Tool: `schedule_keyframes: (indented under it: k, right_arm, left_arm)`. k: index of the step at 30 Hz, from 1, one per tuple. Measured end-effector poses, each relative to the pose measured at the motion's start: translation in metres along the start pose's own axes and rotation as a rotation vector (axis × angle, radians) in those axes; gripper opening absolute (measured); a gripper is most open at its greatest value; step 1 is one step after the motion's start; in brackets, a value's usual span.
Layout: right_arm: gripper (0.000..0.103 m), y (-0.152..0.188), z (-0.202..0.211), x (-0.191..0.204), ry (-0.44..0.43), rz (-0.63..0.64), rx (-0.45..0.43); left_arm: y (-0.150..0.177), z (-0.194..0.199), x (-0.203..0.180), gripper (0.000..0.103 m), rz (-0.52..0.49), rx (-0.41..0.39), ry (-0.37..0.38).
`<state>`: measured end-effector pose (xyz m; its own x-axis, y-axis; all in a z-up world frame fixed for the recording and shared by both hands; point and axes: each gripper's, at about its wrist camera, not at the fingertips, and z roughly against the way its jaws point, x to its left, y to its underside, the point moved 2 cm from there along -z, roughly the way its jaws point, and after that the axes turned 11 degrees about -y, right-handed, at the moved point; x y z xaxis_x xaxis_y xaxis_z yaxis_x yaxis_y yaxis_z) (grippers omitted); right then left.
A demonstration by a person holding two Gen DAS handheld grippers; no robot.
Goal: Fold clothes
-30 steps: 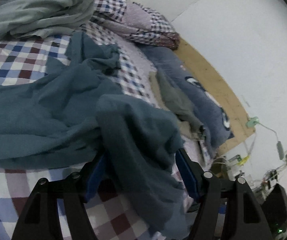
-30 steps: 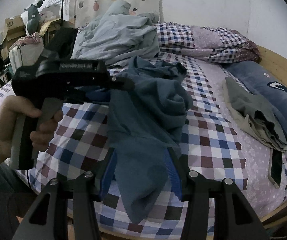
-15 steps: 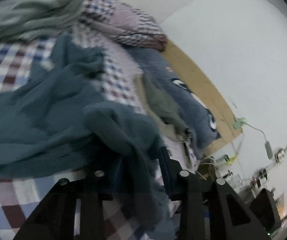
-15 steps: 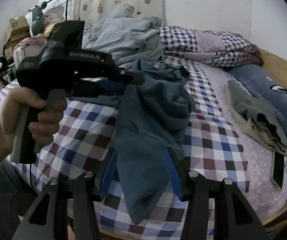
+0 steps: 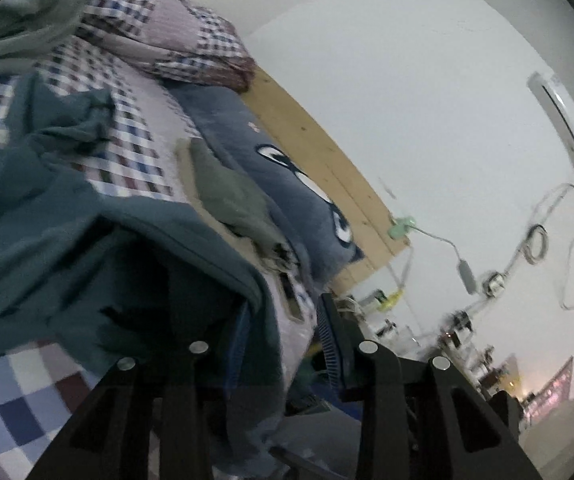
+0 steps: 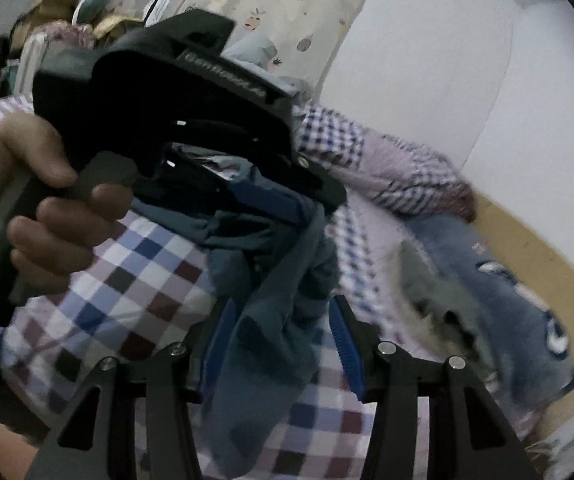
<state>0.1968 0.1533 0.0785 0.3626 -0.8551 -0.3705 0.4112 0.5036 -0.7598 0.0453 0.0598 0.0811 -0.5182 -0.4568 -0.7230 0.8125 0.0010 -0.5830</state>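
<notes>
Left gripper (image 5: pixel 283 336): fingers part-open, teal garment (image 5: pixel 47 216) draped over 1 finger. Right gripper (image 6: pixel 283 340): fingers wide, garment hanging between. Garment trails onto checked bed (image 6: pixel 147 264). White wall (image 5: pixel 407 80), wooden headboard (image 5: pixel 327 152) behind.

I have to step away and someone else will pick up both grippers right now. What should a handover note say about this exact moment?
Left gripper: fingers apart, teal garment draped over its left finger; whether it pinches the cloth cannot be told.
Right gripper: blue pads apart, the same garment hanging between them; grip not clear.
The hand holds the left gripper just ahead of the right one, above the checked bedsheet.
The garment is bunched and partly raised off the bed. A grey-green garment lies near the blue pillow.
Done: no fold visible.
Left: spread the teal garment flat, fold it.
</notes>
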Motion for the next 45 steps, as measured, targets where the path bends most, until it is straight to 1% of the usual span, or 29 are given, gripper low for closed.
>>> schedule_keyframes:
  k: [3,5,8,11,12,13,14,15,16,17,21,24,28,30,31,32,33,34,35,38,39,40,41,43,45]
  right_arm:
    - [0.053,0.000,-0.007,0.007,0.056,0.049,0.019]
    - [0.053,0.001,-0.012,0.009,0.070,0.060,0.037]
    - [0.053,0.002,-0.020,0.008,0.050,0.036,0.066]
    - [0.051,0.006,-0.027,0.003,-0.008,-0.014,0.097]
    - [0.048,0.008,-0.030,0.001,-0.029,-0.032,0.107]
    - [0.034,0.009,-0.032,0.000,-0.050,-0.050,0.117]
    - [0.013,0.011,-0.035,-0.002,-0.071,-0.068,0.128]
    - [0.006,0.013,-0.037,-0.006,-0.095,-0.096,0.143]
    - [0.007,0.015,-0.038,-0.008,-0.112,-0.119,0.154]
    - [0.007,0.017,-0.038,-0.009,-0.122,-0.131,0.158]
    - [0.004,0.023,-0.038,-0.016,-0.150,-0.162,0.171]
    - [0.004,0.024,-0.036,-0.013,-0.172,-0.160,0.172]
    - [0.003,0.025,-0.034,0.000,-0.216,-0.120,0.169]
    - [0.003,0.025,-0.032,0.010,-0.247,-0.089,0.166]
    - [0.003,0.026,-0.032,0.014,-0.257,-0.075,0.167]
    - [0.003,0.026,-0.031,0.020,-0.268,-0.060,0.167]
    - [0.004,0.027,-0.032,0.022,-0.272,-0.051,0.168]
    - [0.004,0.027,-0.033,0.023,-0.269,-0.049,0.169]
    - [0.004,0.027,-0.034,0.022,-0.269,-0.058,0.166]
    - [0.006,0.025,-0.033,0.012,-0.266,-0.113,0.145]
    - [0.008,0.024,-0.032,0.009,-0.259,-0.133,0.135]
    - [0.015,0.023,-0.030,0.005,-0.249,-0.152,0.125]
    - [0.026,0.022,-0.028,0.002,-0.240,-0.168,0.111]
    - [0.039,0.019,-0.022,-0.003,-0.227,-0.195,0.077]
    - [0.041,0.015,-0.015,-0.006,-0.218,-0.208,0.043]
  left_arm:
    - [0.004,-0.006,-0.010,0.035,-0.030,0.037,0.041]
    - [0.005,-0.010,-0.012,0.035,-0.038,0.056,0.046]
    - [0.007,-0.016,-0.011,0.036,-0.038,0.076,0.028]
    - [0.007,-0.016,-0.004,0.036,-0.028,0.074,-0.016]
    - [0.007,-0.015,-0.001,0.037,-0.023,0.071,-0.030]
    - [0.007,-0.014,0.002,0.041,-0.018,0.068,-0.044]
    - [0.007,-0.012,0.005,0.046,-0.012,0.061,-0.058]
    - [0.006,-0.010,0.008,0.048,-0.004,0.051,-0.072]
    - [0.005,-0.008,0.012,0.052,0.006,0.043,-0.085]
    - [0.004,-0.006,0.016,0.053,0.019,0.035,-0.100]
    - [0.000,-0.002,0.035,0.053,0.083,0.007,-0.185]
    - [-0.001,0.000,0.049,0.053,0.128,-0.014,-0.234]
    - [-0.004,0.001,0.060,0.052,0.165,-0.040,-0.260]
    - [-0.004,0.000,0.064,0.043,0.181,-0.042,-0.266]
    - [-0.004,0.001,0.065,0.032,0.180,-0.041,-0.270]
    - [-0.004,0.001,0.065,0.023,0.178,-0.041,-0.280]
    - [-0.003,0.001,0.065,0.019,0.173,-0.042,-0.287]
    - [-0.003,0.001,0.063,0.009,0.165,-0.047,-0.291]
    - [-0.003,0.002,0.061,0.007,0.154,-0.054,-0.295]
    - [-0.003,0.005,0.049,0.006,0.110,-0.072,-0.289]
    - [-0.003,0.006,0.045,0.006,0.096,-0.073,-0.283]
    - [-0.002,0.007,0.040,0.005,0.075,-0.073,-0.276]
    - [-0.002,0.007,0.034,0.005,0.054,-0.073,-0.268]
    - [0.000,0.005,0.023,0.004,0.012,-0.068,-0.254]
    - [0.003,0.002,0.010,0.004,-0.043,-0.059,-0.239]
